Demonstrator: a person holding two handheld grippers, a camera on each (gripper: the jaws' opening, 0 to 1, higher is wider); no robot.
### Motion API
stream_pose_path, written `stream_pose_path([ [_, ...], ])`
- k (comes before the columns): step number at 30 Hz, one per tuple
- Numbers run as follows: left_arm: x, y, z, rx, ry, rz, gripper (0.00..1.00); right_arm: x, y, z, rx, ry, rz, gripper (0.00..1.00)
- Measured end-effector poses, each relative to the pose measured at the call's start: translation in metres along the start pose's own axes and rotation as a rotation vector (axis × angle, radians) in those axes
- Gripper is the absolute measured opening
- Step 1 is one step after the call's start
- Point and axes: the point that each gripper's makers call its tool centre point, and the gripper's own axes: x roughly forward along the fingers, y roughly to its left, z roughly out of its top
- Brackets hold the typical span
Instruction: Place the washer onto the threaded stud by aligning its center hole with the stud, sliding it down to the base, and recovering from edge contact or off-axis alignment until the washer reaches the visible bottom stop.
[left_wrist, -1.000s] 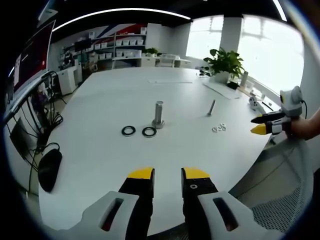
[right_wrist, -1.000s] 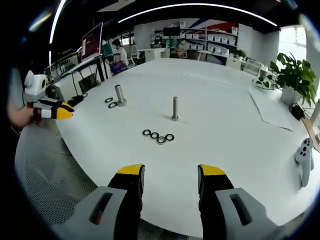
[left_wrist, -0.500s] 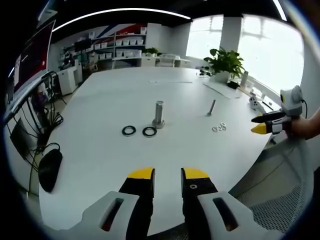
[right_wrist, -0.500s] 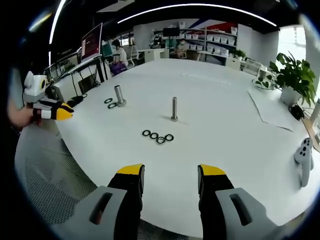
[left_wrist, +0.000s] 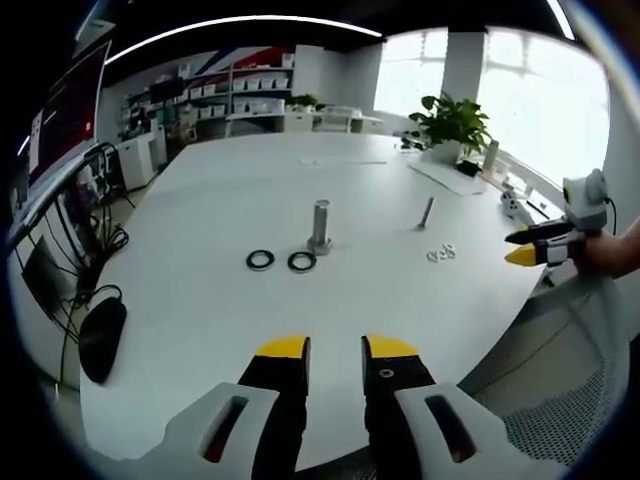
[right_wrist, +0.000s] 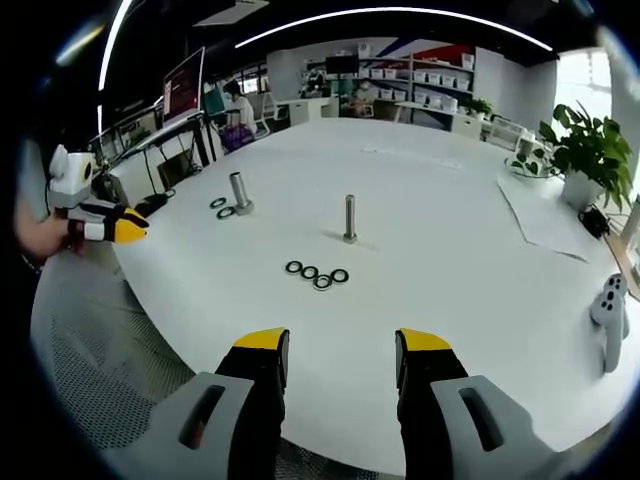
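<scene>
A thick steel stud (left_wrist: 320, 225) stands upright mid-table, two black washers (left_wrist: 280, 261) lying flat at its left. Further right is a thin stud (left_wrist: 427, 212) with several small washers (left_wrist: 440, 253) in front of it. My left gripper (left_wrist: 336, 350) hovers over the near table edge, open by a narrow gap, nothing in it. In the right gripper view the thin stud (right_wrist: 349, 218) rises beyond a row of several dark washers (right_wrist: 316, 274), and the thick stud (right_wrist: 238, 190) is at the far left. My right gripper (right_wrist: 342, 345) is open and empty, well short of the washers.
The round white table (right_wrist: 480, 300) carries a white controller (right_wrist: 608, 310), a paper sheet (right_wrist: 545, 215) and a potted plant (right_wrist: 590, 150) on the right. A black mouse (left_wrist: 100, 338) lies at the left edge. Each gripper, held by a hand, shows off the table's edge in the other's view.
The left gripper view has drifted very slightly. Studs, washers and both grippers' jaws stand as before.
</scene>
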Motion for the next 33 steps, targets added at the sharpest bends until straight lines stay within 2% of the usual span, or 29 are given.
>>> stream_pose_path([
  [15, 0.002, 0.004, -0.008, -0.012, 0.041, 0.018, 0.19, -0.002, 0.0, 0.006, 0.007, -0.035, 0.007, 0.45],
  [19, 0.003, 0.008, -0.012, -0.023, 0.065, 0.035, 0.2, -0.004, 0.001, 0.01, 0.02, -0.056, 0.017, 0.45],
  [26, 0.003, 0.016, -0.019, -0.046, 0.1, 0.071, 0.22, -0.002, 0.008, 0.01, 0.024, -0.054, 0.055, 0.45],
  [33, 0.001, 0.02, -0.018, -0.048, 0.093, 0.095, 0.21, -0.004, 0.013, 0.013, 0.054, -0.073, 0.085, 0.46],
])
